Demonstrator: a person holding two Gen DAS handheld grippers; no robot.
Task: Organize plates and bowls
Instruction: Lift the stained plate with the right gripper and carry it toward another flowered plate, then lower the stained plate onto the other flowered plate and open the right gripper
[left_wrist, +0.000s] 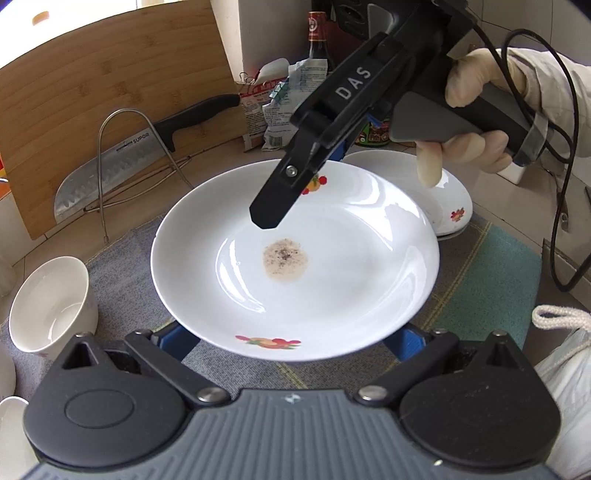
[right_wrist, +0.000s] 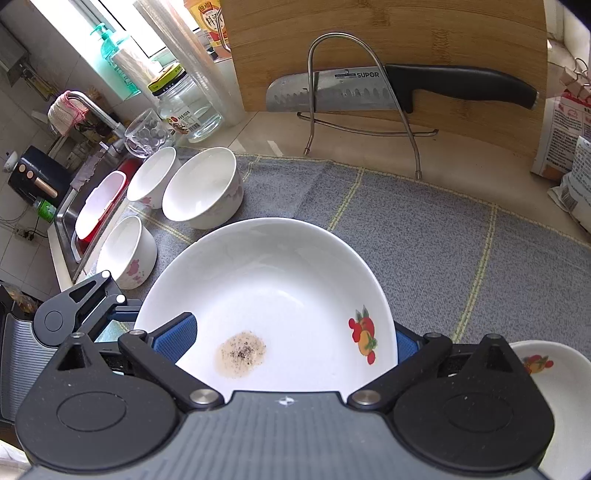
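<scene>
Left wrist view: white plate (left_wrist: 332, 266) with a brownish speckled smear (left_wrist: 285, 263) at its centre, over the grey cloth (left_wrist: 122, 266) on the counter (left_wrist: 218, 158), near rim lying above both blue pads (left_wrist: 177, 341) of the left tool (left_wrist: 291, 339). Fingers spread wide, one under each side of the rim, closed on nothing. Reaching in from the upper right, the right tool (right_wrist: 288, 343), angled steeply down over the plate's far rim, held by a gloved hand (left_wrist: 476, 110) wrapped round the handle, one finger pointing down off it, black cable looping past the wrist. Just behind, partly hidden, a second plate (left_wrist: 447, 199); at the cloth's left edge, a white bowl (left_wrist: 51, 306).

Right wrist view: fingers likewise spread wide, straddling the rim, one pad over the plate's inside, the other hidden behind its outer edge; no telling whether either presses. Beyond, a knife (right_wrist: 369, 90) in a wire rack (right_wrist: 314, 92) against a wooden board (right_wrist: 406, 33).
</scene>
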